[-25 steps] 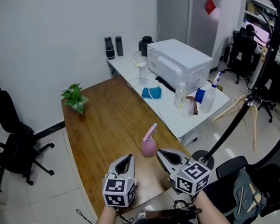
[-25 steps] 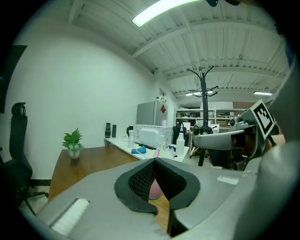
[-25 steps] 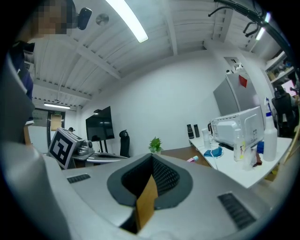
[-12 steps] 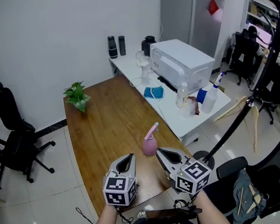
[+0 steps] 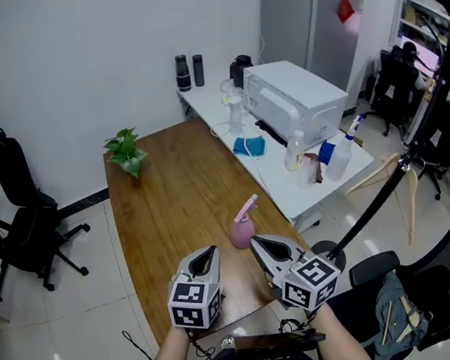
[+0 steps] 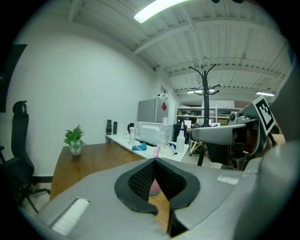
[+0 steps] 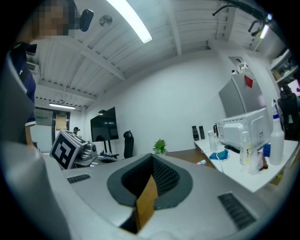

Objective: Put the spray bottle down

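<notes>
Head view shows us the pink spray bottle standing upright on the wooden table, its nozzle angled up and away to the right. It sits just ahead of both tongs, nearer our right tongs than our left tongs. Both pairs are pressed together and hold nothing, so we judge the bottle already set down.

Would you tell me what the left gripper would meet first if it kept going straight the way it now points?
Most likely the pink spray bottle, standing on the wooden table just past the left gripper's closed tips, though depth is unclear.
</notes>
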`<state>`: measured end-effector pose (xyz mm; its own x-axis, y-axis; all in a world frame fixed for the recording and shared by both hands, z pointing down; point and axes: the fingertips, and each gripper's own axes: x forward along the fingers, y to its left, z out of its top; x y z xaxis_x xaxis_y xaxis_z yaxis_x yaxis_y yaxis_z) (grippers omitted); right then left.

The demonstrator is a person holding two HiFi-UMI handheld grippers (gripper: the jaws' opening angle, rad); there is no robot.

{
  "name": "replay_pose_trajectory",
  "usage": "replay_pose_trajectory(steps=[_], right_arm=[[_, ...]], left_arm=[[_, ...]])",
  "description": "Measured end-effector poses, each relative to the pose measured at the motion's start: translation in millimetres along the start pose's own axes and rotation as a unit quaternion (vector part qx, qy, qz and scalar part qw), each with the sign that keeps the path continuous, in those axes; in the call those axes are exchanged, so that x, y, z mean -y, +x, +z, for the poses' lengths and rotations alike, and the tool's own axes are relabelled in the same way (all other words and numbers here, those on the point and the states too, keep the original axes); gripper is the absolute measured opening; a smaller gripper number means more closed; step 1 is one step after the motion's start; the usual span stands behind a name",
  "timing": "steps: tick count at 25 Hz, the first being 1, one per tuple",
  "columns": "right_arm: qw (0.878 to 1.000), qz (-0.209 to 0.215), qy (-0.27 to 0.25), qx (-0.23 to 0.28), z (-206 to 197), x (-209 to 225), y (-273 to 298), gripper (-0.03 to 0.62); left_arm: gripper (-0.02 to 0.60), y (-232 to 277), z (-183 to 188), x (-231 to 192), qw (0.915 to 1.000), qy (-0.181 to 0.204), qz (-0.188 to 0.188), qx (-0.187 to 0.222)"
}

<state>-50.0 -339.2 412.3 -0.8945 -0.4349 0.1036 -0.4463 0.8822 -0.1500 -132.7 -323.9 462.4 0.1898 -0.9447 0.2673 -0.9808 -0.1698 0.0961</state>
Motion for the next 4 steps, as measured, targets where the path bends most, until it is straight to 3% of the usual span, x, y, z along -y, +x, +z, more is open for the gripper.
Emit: replay_pose_trajectory(steps=[4], right_arm=[[1.000,0.003,0.000,0.000,-1.8,-3.4,2.1,0.005]], left_arm=[[0.006,-0.5,-3.0,-1.6,1.0000,0.001,-0.001,-0.005]])
